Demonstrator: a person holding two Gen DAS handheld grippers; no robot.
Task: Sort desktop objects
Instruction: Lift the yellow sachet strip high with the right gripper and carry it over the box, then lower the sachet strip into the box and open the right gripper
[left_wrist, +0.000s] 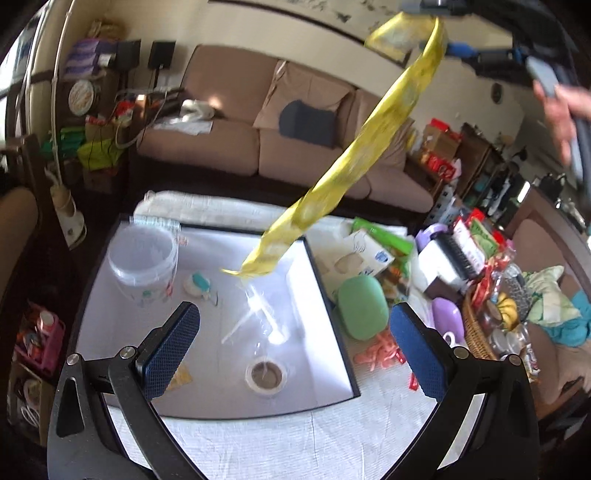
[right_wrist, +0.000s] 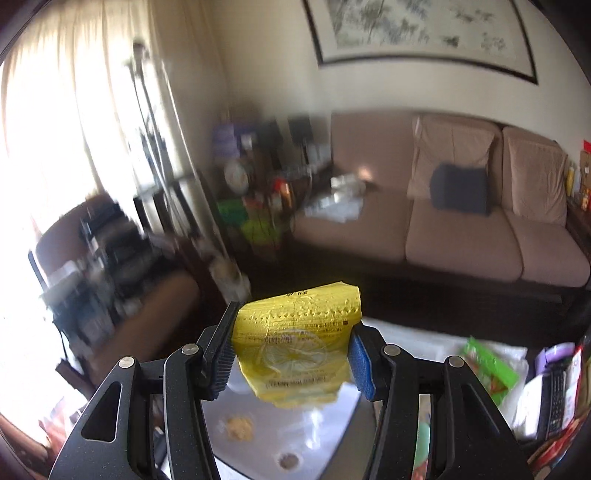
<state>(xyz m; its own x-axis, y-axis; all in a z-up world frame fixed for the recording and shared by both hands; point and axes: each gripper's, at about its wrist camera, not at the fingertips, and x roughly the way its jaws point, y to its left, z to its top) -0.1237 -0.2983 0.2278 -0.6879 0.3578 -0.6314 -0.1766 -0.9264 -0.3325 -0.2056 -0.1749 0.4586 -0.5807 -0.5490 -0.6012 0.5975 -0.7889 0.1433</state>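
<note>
While your right gripper (right_wrist: 291, 354) clamps the top of a strip of yellow sachets (right_wrist: 295, 350), the sorting stands mid-carry: the strip is off the table and has not yet reached a home. In the left wrist view the yellow sachets dangle as a long, crinkled foil ribbon from the upper right of the frame down to the centre, its tail just above the white tray (left_wrist: 332, 369). Your left gripper (left_wrist: 295, 343) hangs with its jaws wide apart and nothing between them, blue textured pads showing at the lower edge.

What comes next, by the look of it, calls for a choice of place and a slow lowering, since the limp strip will swing and fold as it lands. A likely target is the clear plastic tub (left_wrist: 142, 258) at the tray's upper left, round and glossy, though that is only a guess.

Also on the tray lie a roll of tape (left_wrist: 266, 374) and a clear, glinting plastic piece (left_wrist: 258, 314). Just right of it sits a smooth green oval case (left_wrist: 362, 308).
</note>
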